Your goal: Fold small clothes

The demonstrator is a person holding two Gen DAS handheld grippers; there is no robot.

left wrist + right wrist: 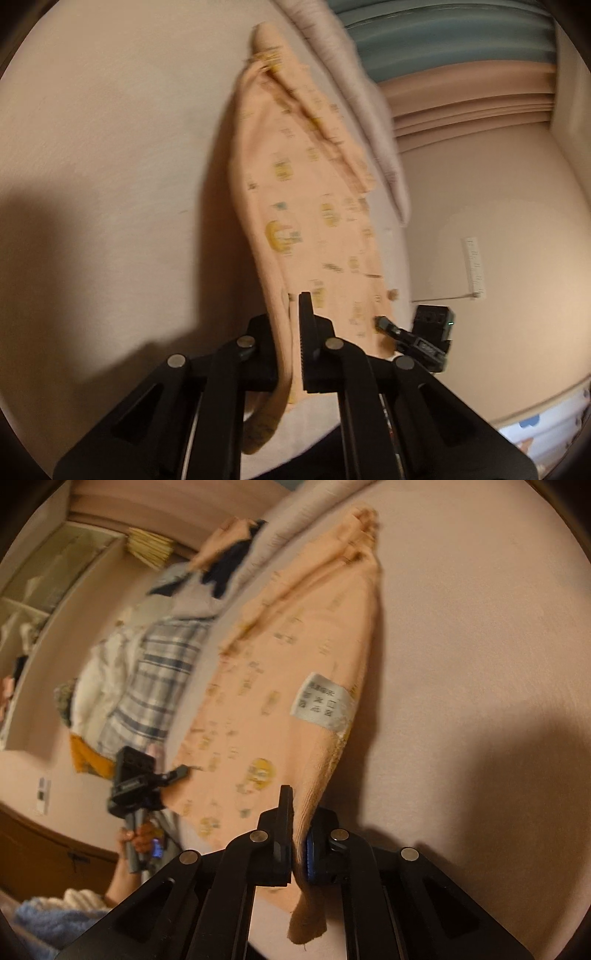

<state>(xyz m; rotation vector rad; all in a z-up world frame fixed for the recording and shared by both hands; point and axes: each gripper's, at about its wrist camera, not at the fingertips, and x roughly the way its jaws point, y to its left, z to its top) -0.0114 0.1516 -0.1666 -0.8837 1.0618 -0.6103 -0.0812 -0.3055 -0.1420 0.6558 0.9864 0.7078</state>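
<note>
My left tongs are clamped on the hem edge of the peach printed garment; cloth runs btwn the two black fingers and a bit of hem hangs out below them. The garment stretches away from me over the pale bed sheet, lifted at my end, far end narrowing to a bunched tip near a grey blanket. In the left wrist view I can see my right tongs biting the other corner of the same edge, just beside my left pair. From the right wrist view, right tongs are pinched shut on the garment too, fabric squeezed btwn the fingers w/ a corner drooping underneath. A white care label shows on the cloth's side, close to the fold line. Left tongs grip the opposite corner, my left hand on the handle below. Beyond the garment, a pile of other clothes incl. a plaid piece lies on the bed. Both views are blurred.
</note>
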